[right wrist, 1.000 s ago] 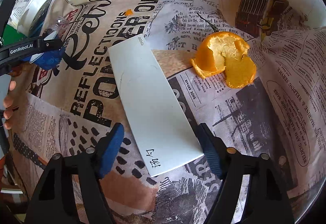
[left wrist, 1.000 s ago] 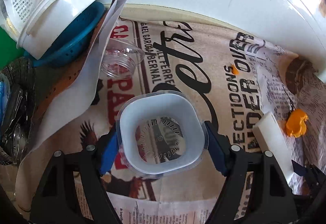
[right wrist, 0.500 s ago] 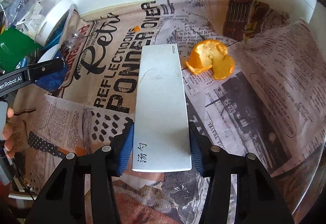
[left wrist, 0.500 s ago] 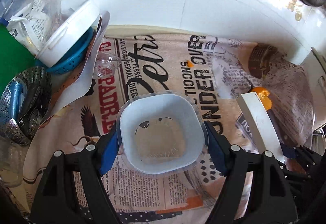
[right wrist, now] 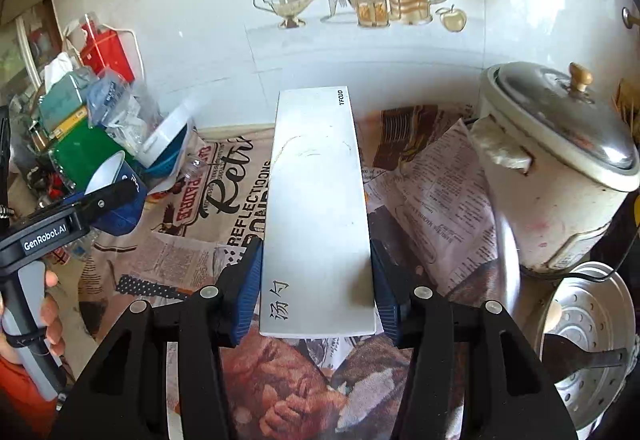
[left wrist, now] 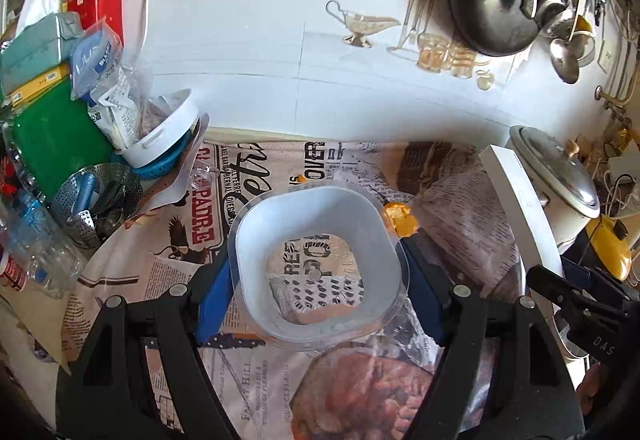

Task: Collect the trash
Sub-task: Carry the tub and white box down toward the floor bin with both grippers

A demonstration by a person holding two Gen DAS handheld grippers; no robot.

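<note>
Left claw grips a plastic tub; right claw has just closed on a flat white box.
Both are held above the newspaper-covered tabletop, orange peel lying just beyond the tub, a cooker at far right.

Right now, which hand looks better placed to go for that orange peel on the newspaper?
Neither is free: the left gripper holds the plastic tub, the right gripper the white box. The orange peel lies just beyond the left's tub, so left.
</note>
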